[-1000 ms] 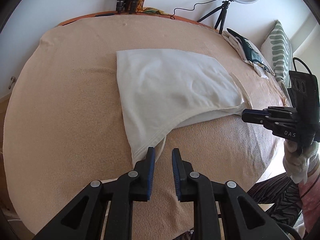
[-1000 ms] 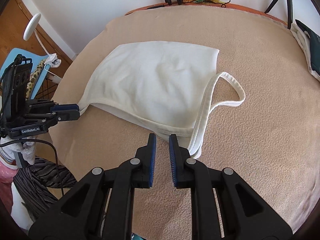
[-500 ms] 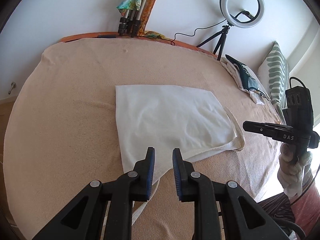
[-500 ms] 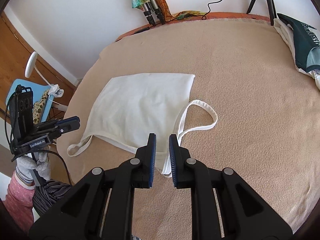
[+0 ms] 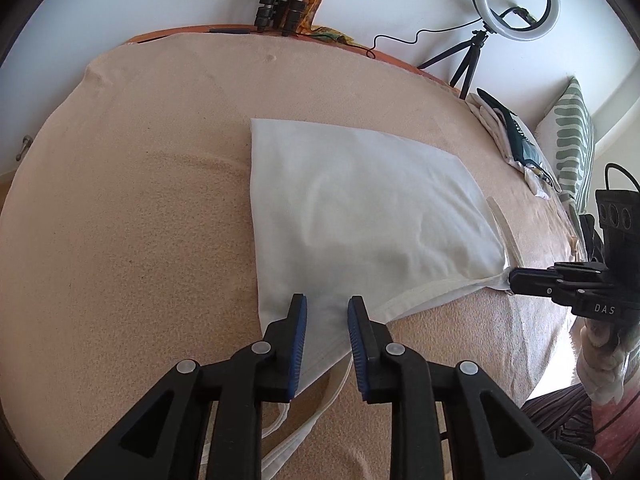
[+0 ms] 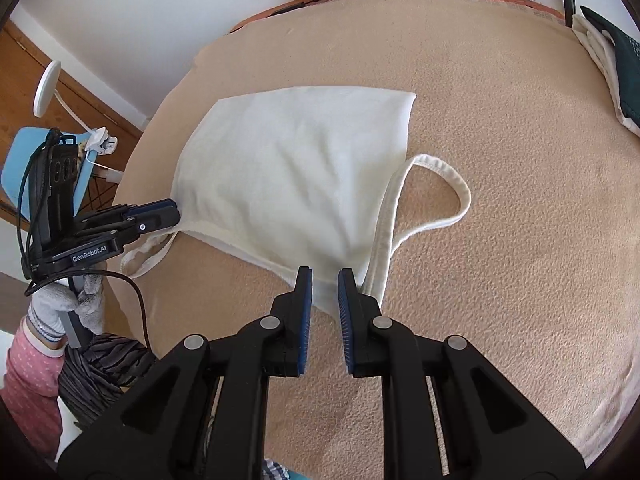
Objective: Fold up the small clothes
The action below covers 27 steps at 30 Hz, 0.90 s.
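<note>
Left gripper (image 5: 327, 308) down over the near corner of the white tank top (image 5: 360, 200), cloth lying between its blue pads, and those jaws have just been easing apart, so no pinch there, a clear gap either side. Right gripper (image 6: 324, 282) at the other near corner, jaws narrow with the top's fabric between them; whether the pads actually bite, I can't tell. The top lies flat in the middle of the peach blanket (image 6: 500, 240), one strap looping out loose on the blanket, another trailing by the left gripper. A pile of folded clothes (image 5: 516, 140) sits at the far edge, well apart, beside a striped cushion (image 5: 572, 136), ring light (image 5: 514, 0) behind
</note>
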Available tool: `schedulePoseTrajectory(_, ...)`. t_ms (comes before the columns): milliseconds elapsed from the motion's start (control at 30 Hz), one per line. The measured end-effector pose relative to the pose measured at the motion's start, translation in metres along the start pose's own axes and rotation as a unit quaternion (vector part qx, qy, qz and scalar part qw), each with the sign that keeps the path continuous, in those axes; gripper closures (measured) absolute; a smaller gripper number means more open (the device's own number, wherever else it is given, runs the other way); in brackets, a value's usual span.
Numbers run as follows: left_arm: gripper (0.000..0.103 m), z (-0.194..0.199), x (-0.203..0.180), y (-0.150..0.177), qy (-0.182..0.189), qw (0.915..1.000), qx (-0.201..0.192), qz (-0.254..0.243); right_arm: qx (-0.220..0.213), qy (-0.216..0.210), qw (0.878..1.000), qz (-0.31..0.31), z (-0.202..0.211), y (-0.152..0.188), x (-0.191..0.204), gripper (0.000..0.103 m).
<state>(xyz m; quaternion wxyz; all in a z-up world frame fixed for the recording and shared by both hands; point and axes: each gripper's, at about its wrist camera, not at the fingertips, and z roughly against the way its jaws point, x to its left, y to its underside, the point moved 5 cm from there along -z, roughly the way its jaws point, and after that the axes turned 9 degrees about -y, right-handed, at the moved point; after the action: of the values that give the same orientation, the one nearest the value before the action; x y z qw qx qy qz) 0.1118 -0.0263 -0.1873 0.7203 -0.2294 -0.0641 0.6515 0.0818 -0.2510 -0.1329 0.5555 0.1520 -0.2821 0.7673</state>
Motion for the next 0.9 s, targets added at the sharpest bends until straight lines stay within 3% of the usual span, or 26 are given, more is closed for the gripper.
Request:
schedulePoseTrajectory(100, 0.082, 0.005, 0.000, 0.005, 0.002, 1.0000, -0.002, -0.007, 0.034, 0.006, 0.999, 0.022, -0.002, 0.031, 0.005, 0.089)
schedulePoseTrajectory(167, 0.081, 0.010, -0.001, 0.009, 0.010, 0.9999, -0.004, -0.010, 0.032, 0.004, 0.999, 0.024, 0.002, 0.040, 0.005, 0.089)
schedulePoseTrajectory(233, 0.081, 0.017, 0.000, 0.012, 0.006, 0.9998, -0.015, -0.010, 0.009, -0.024, 1.000, 0.015, 0.014, 0.039, 0.004, 0.089)
schedulePoseTrajectory(300, 0.081, 0.023, 0.001, 0.012, 0.002, 0.9997, -0.022, -0.011, -0.022, -0.022, 0.999, 0.018, 0.028, 0.029, 0.000, 0.088)
schedulePoseTrajectory(367, 0.081, 0.027, 0.002, 0.011, 0.006, 0.9996, -0.028, -0.004, -0.045, -0.012, 0.999, 0.006, 0.036, 0.014, -0.010, 0.083)
schedulePoseTrajectory(500, 0.081, 0.032, 0.003, 0.005, 0.009, 0.9993, -0.037, 0.003, -0.072, -0.031, 0.996, -0.048, 0.038, -0.012, -0.035, 0.053)
schedulePoseTrajectory(633, 0.080, 0.032, 0.000, 0.002, 0.007, 0.9991, -0.041, 0.003, -0.065, 0.014, 0.995, -0.070, 0.019, -0.022, -0.052, 0.050)
schedulePoseTrajectory(667, 0.080, 0.032, 0.000, 0.002, 0.005, 0.9991, -0.042, 0.003, -0.062, 0.024, 0.995, -0.071, 0.015, -0.023, -0.054, 0.052)
schedulePoseTrajectory(700, 0.080, 0.032, -0.001, 0.001, 0.005, 0.9991, -0.042, 0.002, -0.064, 0.019, 0.995, -0.072, 0.013, -0.024, -0.053, 0.068)
schedulePoseTrajectory(733, 0.080, 0.033, -0.001, 0.000, 0.005, 0.9990, -0.043, 0.003, -0.064, 0.004, 0.995, -0.071, 0.012, -0.023, -0.050, 0.091)
schedulePoseTrajectory(767, 0.080, 0.034, -0.002, 0.000, 0.005, 0.9990, -0.045, 0.002, -0.065, -0.008, 0.996, -0.066, 0.014, -0.022, -0.045, 0.095)
schedulePoseTrajectory(900, 0.080, 0.038, 0.000, -0.002, 0.002, 0.9986, -0.053, 0.002, -0.104, 0.014, 0.994, -0.003, 0.040, -0.007, -0.020, 0.095)
